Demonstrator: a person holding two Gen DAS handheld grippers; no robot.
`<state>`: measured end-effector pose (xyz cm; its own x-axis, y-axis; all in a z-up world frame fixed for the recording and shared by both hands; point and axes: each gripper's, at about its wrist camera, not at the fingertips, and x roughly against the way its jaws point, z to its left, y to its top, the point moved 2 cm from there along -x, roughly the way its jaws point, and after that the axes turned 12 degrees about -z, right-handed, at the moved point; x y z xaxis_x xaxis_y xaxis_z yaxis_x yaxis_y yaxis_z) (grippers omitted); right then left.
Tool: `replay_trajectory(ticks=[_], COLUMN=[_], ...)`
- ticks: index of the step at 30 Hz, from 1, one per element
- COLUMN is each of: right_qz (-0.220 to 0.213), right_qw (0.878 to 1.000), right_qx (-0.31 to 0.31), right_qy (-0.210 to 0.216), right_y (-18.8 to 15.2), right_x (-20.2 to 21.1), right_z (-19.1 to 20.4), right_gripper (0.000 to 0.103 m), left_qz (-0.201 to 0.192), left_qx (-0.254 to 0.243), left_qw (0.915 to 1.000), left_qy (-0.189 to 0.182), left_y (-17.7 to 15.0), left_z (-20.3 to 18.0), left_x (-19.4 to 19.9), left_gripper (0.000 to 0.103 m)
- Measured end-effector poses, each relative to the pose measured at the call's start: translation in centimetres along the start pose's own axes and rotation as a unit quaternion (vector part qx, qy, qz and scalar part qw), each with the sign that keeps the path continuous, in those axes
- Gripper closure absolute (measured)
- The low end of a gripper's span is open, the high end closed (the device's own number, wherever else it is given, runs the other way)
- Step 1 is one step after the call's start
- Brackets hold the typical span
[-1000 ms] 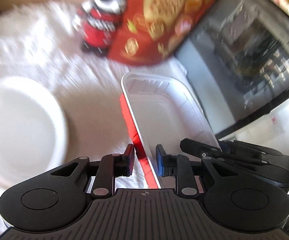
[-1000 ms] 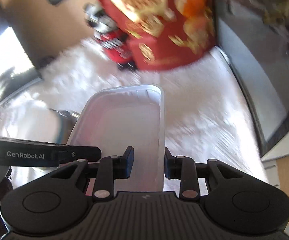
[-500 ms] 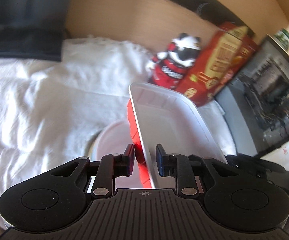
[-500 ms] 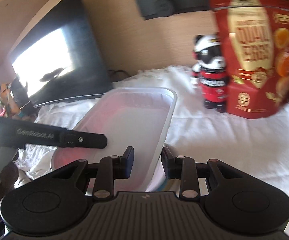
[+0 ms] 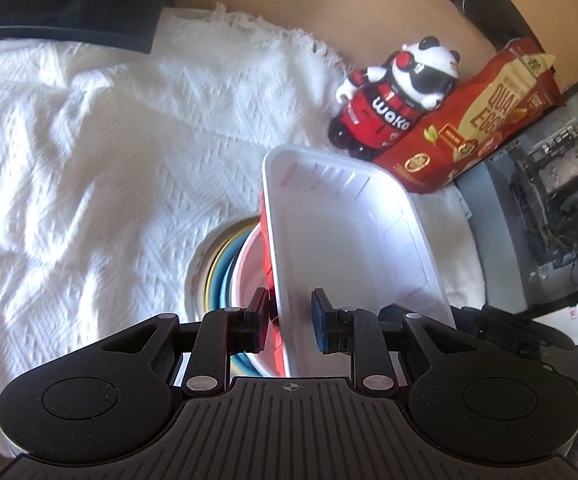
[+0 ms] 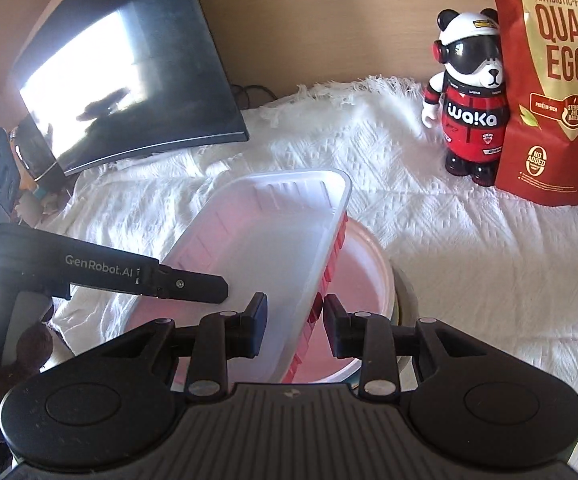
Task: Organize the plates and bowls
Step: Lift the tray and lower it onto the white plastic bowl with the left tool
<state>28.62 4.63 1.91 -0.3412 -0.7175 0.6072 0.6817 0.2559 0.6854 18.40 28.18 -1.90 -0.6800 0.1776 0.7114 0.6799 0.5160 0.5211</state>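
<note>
Holding a white tray (image 5: 345,236) over a stack of bowls, one gripper on each long rim.

Left gripper (image 5: 290,320), low centre of its frame, pinches the tray's near-left rim; right gripper (image 6: 291,328) pinches the opposite rim, fingers either side of the wall. The tray is rectangular, white and glossy inside with ribbed end walls and rounded corners, red and ridged on the outside, tilted in both views. It hovers just above the stack of bowls (image 6: 369,276): pale pink bowl on top, blue and yellow rims peeking out beneath in the left view. All of it sits on a white textured cloth (image 5: 89,160) over the table. Upper right: a panda figurine (image 6: 469,96) beside a red snack bag (image 6: 557,80).
</note>
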Motion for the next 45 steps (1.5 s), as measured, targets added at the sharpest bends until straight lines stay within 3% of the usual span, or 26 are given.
replay_trajectory(ticks=[6,16,29,38,45], right_qz=[-0.002,0.021,0.015,-0.001,-0.035], right_qw=[1.000,1.000,0.999,0.999,0.997], right_qx=[-0.018,-0.006,-0.001,-0.005,-0.030], right_qy=[0.001,-0.020,-0.030,-0.045,-0.068], right_y=[1.2,-0.4,-0.4,0.3,0.3], right_x=[0.1,-0.8,-1.0,-0.1,2.6], right_z=[-0.6,-0.6,-1.3,-2.1,-1.4], right_gripper=[0.071,0.071,0.071,0.070,0.069], left_qz=[0.006,0.039,0.036,0.011,-0.052], left_qx=[-0.002,-0.004,0.007,0.024,-0.008], left_qw=[1.0000,0.9992,0.9993,0.9996,0.9986], left_qy=[-0.004,-0.001,0.004,0.006,-0.008], left_y=[0.6,-1.2,-0.9,0.3,-0.7], left_z=[-0.2,0.0,0.1,0.6,-0.2], left_x=[-0.1,-2.0,-1.7,0.0,3.5], left_gripper=[0.078,0.078,0.079,0.079,0.079])
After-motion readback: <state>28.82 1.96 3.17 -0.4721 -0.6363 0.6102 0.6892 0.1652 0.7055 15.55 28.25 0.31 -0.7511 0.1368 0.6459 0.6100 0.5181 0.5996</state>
